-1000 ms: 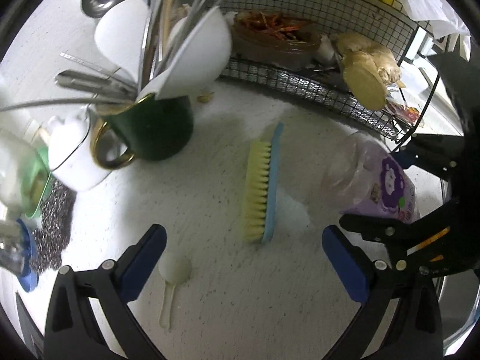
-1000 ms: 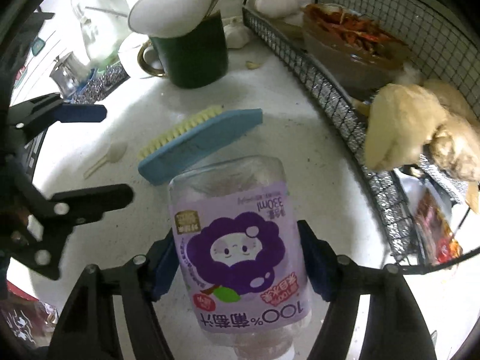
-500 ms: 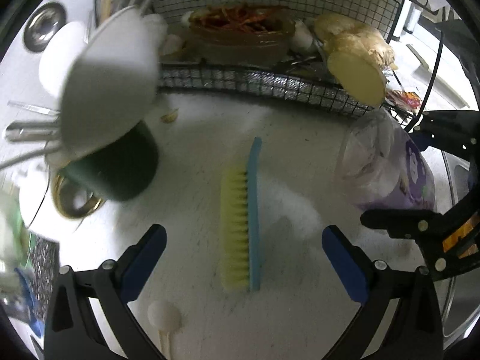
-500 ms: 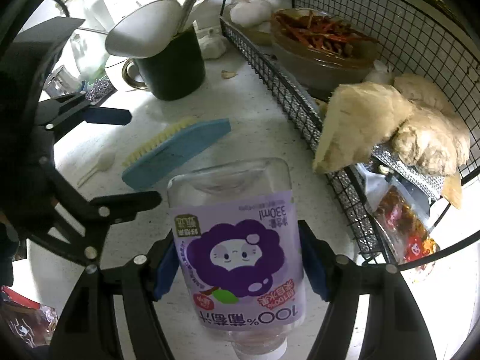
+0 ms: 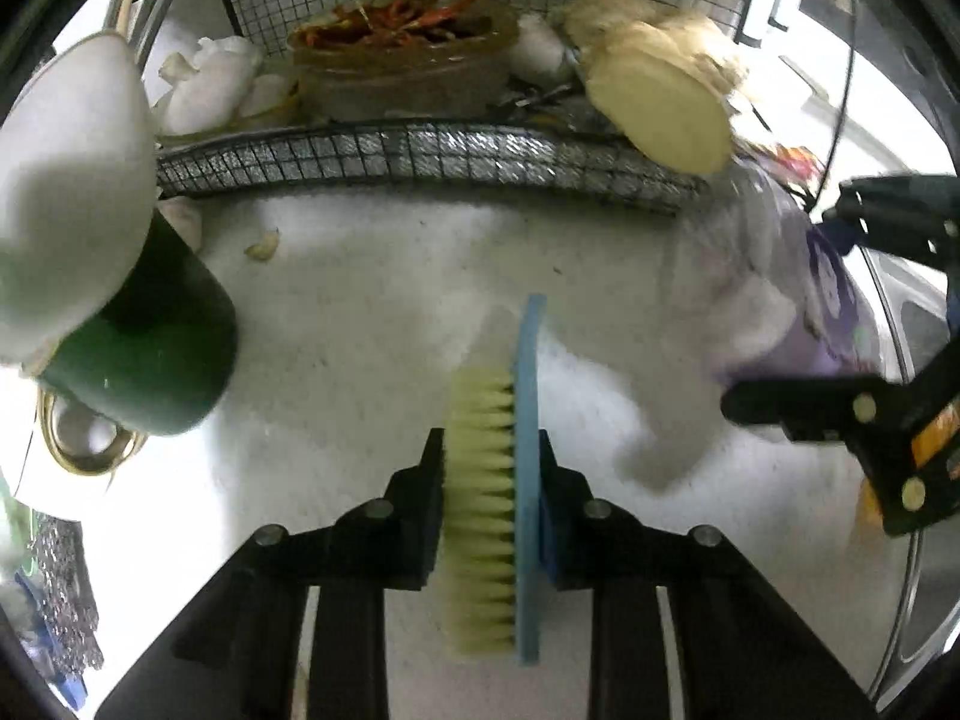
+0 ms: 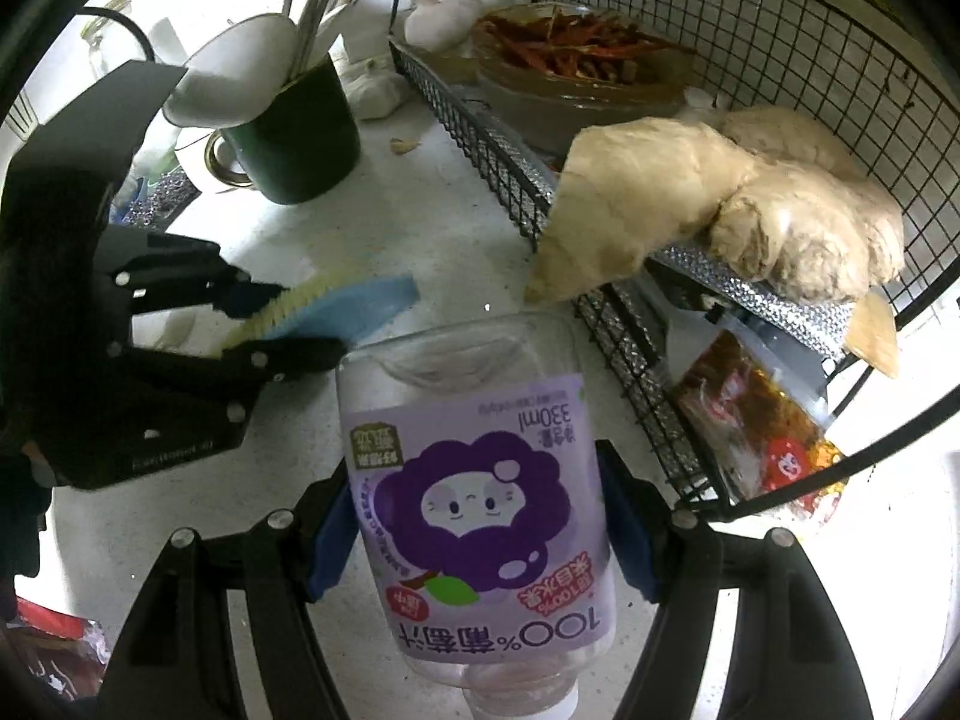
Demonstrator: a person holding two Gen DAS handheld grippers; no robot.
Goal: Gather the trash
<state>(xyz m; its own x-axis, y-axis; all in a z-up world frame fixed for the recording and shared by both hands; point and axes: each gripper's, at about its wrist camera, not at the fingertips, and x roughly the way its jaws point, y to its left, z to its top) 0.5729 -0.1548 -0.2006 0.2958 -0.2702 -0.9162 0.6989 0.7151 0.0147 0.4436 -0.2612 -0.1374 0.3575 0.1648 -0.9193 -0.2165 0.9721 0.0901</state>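
Observation:
My left gripper (image 5: 491,480) is shut on a blue-backed scrub brush (image 5: 495,480) with pale yellow bristles, which lies on the white counter; it also shows in the right wrist view (image 6: 336,309). My right gripper (image 6: 480,531) is shut on an empty clear juice bottle (image 6: 480,480) with a purple grape label, held base forward above the counter. The bottle (image 5: 798,300) appears blurred at the right of the left wrist view, with the right gripper's fingers (image 5: 840,402) around it.
A black wire basket (image 5: 420,156) at the back holds a bowl of dried chillies (image 5: 408,54), garlic and ginger (image 6: 720,198). A green mug (image 5: 156,348) with utensils stands left. A snack packet (image 6: 756,426) lies under the basket's right end.
My left gripper has moved forward over the brush and closed on it; it was open before. My right gripper has kept hold of the bottle and drawn back a little.

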